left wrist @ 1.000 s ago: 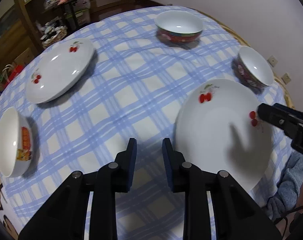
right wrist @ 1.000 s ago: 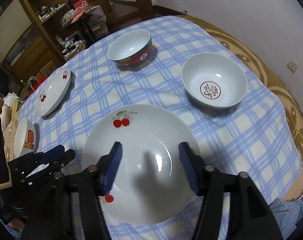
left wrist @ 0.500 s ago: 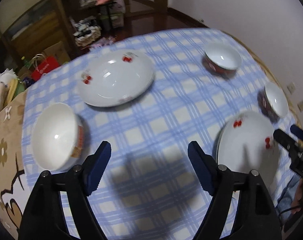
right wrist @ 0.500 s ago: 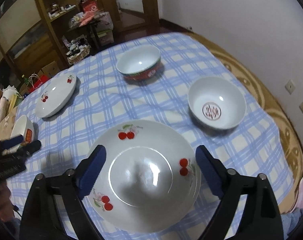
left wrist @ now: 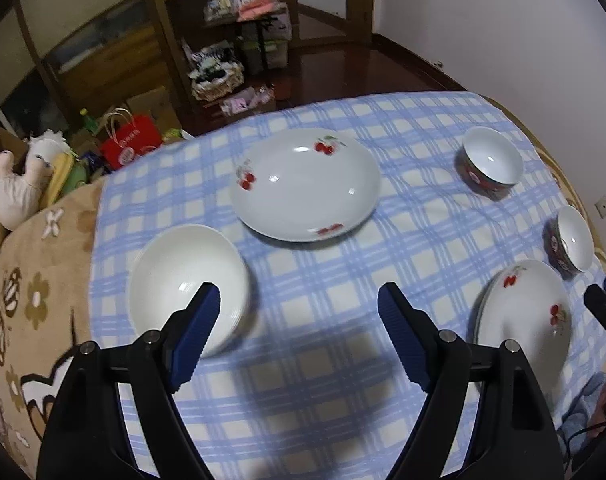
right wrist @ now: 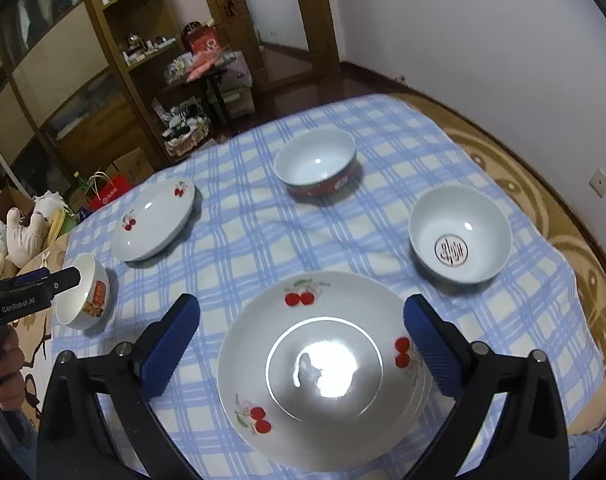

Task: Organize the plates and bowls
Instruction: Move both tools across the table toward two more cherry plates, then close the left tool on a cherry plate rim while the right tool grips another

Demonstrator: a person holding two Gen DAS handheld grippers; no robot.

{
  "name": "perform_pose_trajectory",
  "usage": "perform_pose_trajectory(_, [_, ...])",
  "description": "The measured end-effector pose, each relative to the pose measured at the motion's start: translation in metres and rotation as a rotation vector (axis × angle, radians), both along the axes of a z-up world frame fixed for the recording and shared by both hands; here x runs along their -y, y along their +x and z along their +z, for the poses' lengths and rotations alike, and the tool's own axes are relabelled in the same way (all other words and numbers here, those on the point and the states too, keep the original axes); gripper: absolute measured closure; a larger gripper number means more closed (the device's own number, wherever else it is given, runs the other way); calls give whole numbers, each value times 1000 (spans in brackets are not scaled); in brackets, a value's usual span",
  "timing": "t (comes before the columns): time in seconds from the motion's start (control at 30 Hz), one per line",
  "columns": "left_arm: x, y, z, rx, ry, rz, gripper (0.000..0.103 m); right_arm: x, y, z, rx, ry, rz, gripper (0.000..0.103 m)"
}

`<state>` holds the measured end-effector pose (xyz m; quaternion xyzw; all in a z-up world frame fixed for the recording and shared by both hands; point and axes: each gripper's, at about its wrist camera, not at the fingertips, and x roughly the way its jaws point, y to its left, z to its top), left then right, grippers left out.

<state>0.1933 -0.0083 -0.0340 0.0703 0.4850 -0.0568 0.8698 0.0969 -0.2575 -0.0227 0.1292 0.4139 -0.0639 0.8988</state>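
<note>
1. Right wrist view, nearest: the right hand-held gripper (right wrist: 301,332) is seen with its jaws spread wide and opening further; nothing is pressed by its blue pads. Below and between them a cherry plate (right wrist: 323,368) lies on the checked tablecloth (right wrist: 243,240); a second rim seems to show under its right edge, so it may be a stack, though this cannot be told for certain.
2. At the left edge of the same view the left hand-held gripper (right wrist: 69,276) is held by a hand (right wrist: 5,372), its tip in front of a small white bowl with an orange picture (right wrist: 85,294).
3. Left wrist view: the left hand-held gripper (left wrist: 299,300) is shown with its jaws apart and empty, above bare cloth; the small white bowl (left wrist: 187,288) sits just beside its left pad, slightly blurred.
4. Farther on, a second cherry plate (right wrist: 155,220) rests alone, well apart from the near one.
5. To the right, a white bowl with a round emblem inside (right wrist: 459,236) stands upright.
6. Farthest on the table, a red-sided bowl (right wrist: 317,166) stands upright.
7. Counted: two plate positions and three bowls, all separate, none nested.
8. Beyond the table, wooden shelves (right wrist: 115,80) and a red bag (right wrist: 111,194) are seen.
</note>
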Motion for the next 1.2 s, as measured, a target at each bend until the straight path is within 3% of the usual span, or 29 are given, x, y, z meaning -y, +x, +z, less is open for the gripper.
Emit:
perform_pose_trajectory(0.37, [-27,15,23,9,-4,20,22,-25,29,20,40,-1,62,0])
perform_pose_trajectory(0.57, [-52,50,31,-13,-24,71,22,-50,65,35,31,-12,133,0])
perform_pose_trajectory(0.7, [-67,84,32,-18,-81,108,22,-66,99,38,37,25,170,0])
perform_pose_trajectory(0.87, [-77,119,20,-29,-93,138,22,-89,143,32,40,52,204,0])
perform_pose_trajectory(0.97, [-84,135,15,-13,-150,146,22,-98,165,26,57,52,207,0])
perform_pose_trajectory(1.03, [-85,143,13,2,-131,154,22,-103,179,20,65,58,200,0])
perform_pose_trajectory(1.2, [-91,160,-3,3,-150,183,22,-110,215,-1,10,83,201,2])
